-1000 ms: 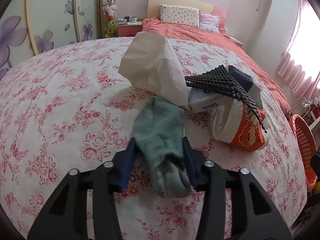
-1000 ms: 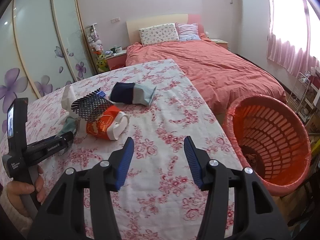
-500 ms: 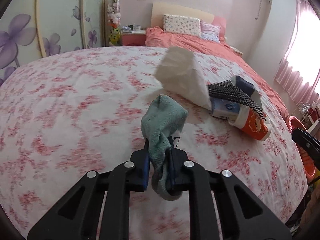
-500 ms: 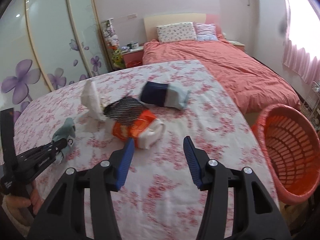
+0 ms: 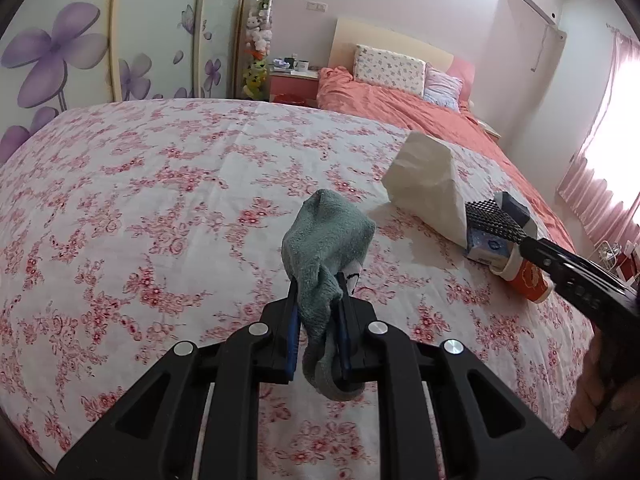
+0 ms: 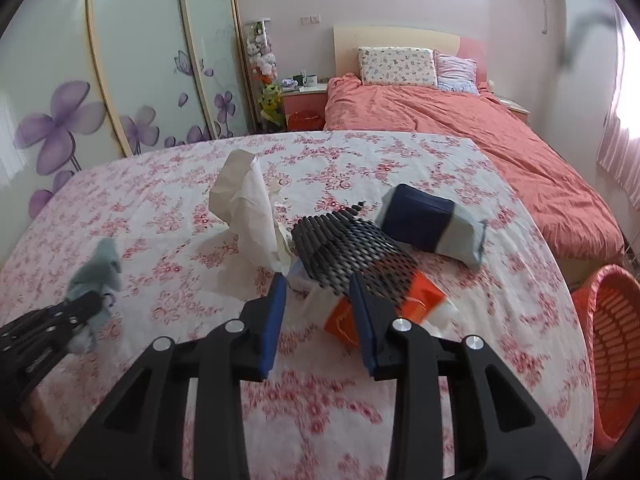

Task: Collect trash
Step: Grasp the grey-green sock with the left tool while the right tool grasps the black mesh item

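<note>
Teal terry cloth, a sock (image 5: 326, 240) by the look of it, is pinched tight in my left gripper (image 5: 318, 312), clear of the flowered bedspread (image 5: 140, 200), its long axis running up out of the jaws with the toe drooping below. My right gripper (image 6: 320, 312) has just been narrowing its jaws but nothing is pressed between them; it points at the heap just ahead: the black mesh sleeve (image 6: 348, 256) over an orange cup (image 6: 384, 312), white paper (image 6: 248, 208) to the left, a navy and grey sock (image 6: 428, 224) behind. The orange basket (image 6: 612, 352) sits off the bed's right edge, so I judge the right hand nearer it, and my left load must cross the heap rightward.
</note>
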